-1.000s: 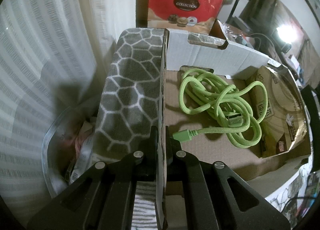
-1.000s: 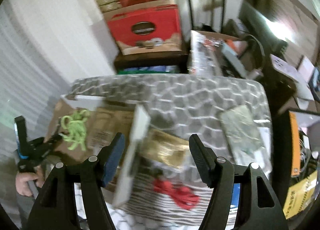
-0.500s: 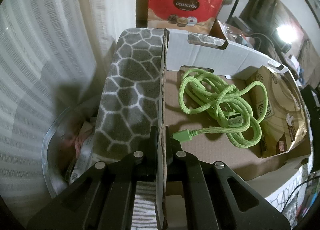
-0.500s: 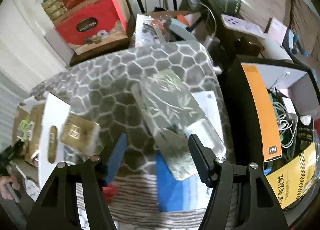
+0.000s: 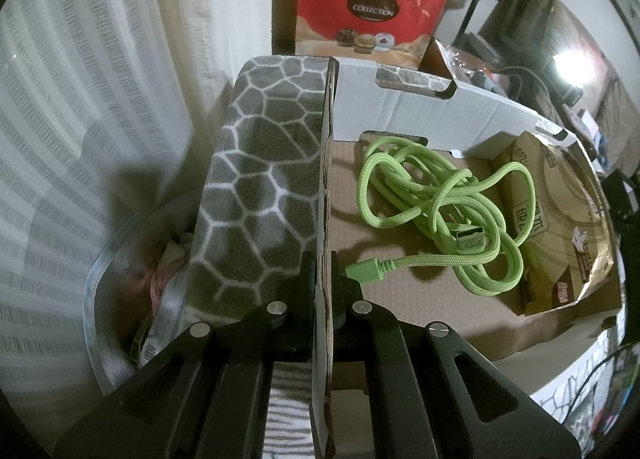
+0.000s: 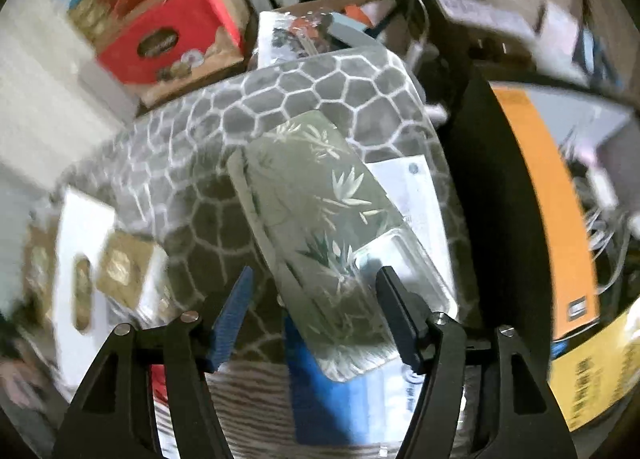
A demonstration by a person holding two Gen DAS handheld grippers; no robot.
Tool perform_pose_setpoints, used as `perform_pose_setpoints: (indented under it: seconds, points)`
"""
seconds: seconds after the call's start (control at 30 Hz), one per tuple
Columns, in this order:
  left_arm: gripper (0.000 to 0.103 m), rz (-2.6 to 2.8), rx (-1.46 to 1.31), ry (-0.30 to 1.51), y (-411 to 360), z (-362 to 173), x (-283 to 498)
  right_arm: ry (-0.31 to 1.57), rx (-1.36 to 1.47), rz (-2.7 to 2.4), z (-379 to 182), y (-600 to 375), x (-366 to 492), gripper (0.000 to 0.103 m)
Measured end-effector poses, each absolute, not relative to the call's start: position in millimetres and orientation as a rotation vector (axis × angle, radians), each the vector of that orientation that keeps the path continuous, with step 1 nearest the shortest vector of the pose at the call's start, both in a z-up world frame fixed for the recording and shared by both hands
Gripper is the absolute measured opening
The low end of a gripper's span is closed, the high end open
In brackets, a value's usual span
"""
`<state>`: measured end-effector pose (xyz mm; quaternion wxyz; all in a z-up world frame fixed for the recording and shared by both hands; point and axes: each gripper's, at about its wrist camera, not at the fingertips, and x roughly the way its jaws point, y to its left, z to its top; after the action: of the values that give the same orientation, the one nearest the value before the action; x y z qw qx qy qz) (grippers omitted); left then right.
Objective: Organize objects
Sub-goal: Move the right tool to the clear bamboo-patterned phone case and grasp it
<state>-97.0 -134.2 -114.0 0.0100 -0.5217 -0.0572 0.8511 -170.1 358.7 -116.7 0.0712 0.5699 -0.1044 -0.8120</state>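
My left gripper [image 5: 323, 271] is shut on the near side wall of a white cardboard box [image 5: 400, 111]. Inside the box lie a coiled green USB cable [image 5: 440, 207] and a brown paper packet [image 5: 560, 219]. My right gripper [image 6: 316, 295] is open and empty, hovering over a green packet with a bamboo-leaf print [image 6: 320, 227] that lies on the grey honeycomb blanket [image 6: 192, 195]. The white box [image 6: 80, 259] shows blurred at the left of the right wrist view, with a gold packet [image 6: 124, 267] beside it.
A red "Collection" gift box [image 5: 368, 15] stands behind the blanket-covered surface. A clear plastic bin [image 5: 120, 279] sits low at the left. A blue item [image 6: 340, 399] and white papers [image 6: 412, 187] lie under the green packet. An orange-edged box [image 6: 552, 227] stands at the right.
My right gripper has swung right and moved down toward the green bamboo-print packet, which now lies between its fingers. My left gripper has stayed shut on the box wall.
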Motion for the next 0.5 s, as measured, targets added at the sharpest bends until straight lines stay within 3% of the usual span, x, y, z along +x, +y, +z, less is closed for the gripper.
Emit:
perform_pose_setpoints:
  seconds: [0.1, 0.2, 0.5]
  points:
    - [0.003, 2.657, -1.629, -0.178, -134.0, -114.1, -96.9, -0.456, 1.695, -2.437, -116.2, 370.7, -175.9, 0.068]
    - [0.003, 2.658, -1.628, -0.18, -133.9, -114.0, -96.8, -0.424, 1.705, -2.449, -116.1, 368.3, -178.3, 0.068]
    - [0.003, 2.658, -1.629, -0.18, -134.2, -114.1, -96.9, 0.033, 1.717, -2.482, -120.4, 330.6, -172.5, 0.068]
